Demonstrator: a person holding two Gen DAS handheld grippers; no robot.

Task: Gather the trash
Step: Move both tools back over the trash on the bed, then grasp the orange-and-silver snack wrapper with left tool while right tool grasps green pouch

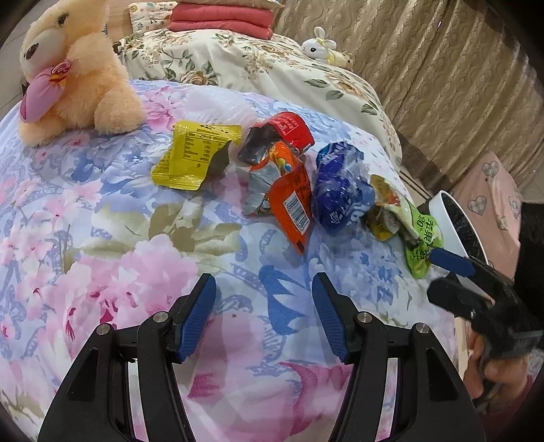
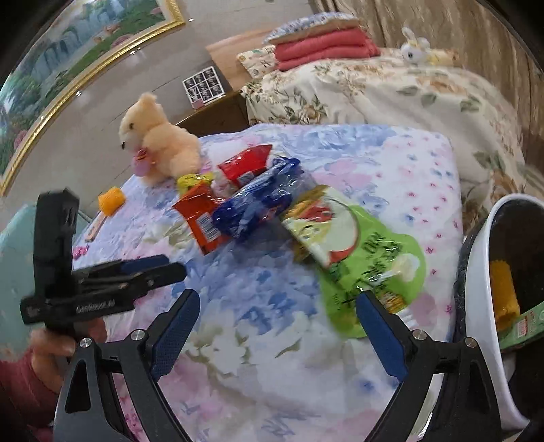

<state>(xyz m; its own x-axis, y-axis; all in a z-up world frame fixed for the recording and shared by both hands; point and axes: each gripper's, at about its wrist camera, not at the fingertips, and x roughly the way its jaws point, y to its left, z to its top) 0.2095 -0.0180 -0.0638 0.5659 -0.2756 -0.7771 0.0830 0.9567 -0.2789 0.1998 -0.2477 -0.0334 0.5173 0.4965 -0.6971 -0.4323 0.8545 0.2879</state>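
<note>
Several snack wrappers lie in a row on the floral quilt: a yellow one (image 1: 193, 154), a red one (image 1: 284, 131), an orange one (image 1: 292, 200), a blue one (image 1: 340, 190) and a green apple pouch (image 1: 413, 231). My left gripper (image 1: 263, 316) is open and empty, just short of them. My right gripper (image 2: 277, 323) is open and empty, its right finger at the edge of the green pouch (image 2: 360, 248). The blue wrapper (image 2: 261, 200) and orange wrapper (image 2: 200, 217) lie beyond. A white bin (image 2: 482, 278) stands at the right and holds a yellow item and a green box.
A peach plush bear (image 1: 74, 68) sits at the quilt's far left. A small orange object (image 2: 110, 200) lies near it. A second bed with folded red blankets (image 1: 221, 17) and a white toy rabbit (image 1: 319, 44) lies behind. Curtains hang at the right.
</note>
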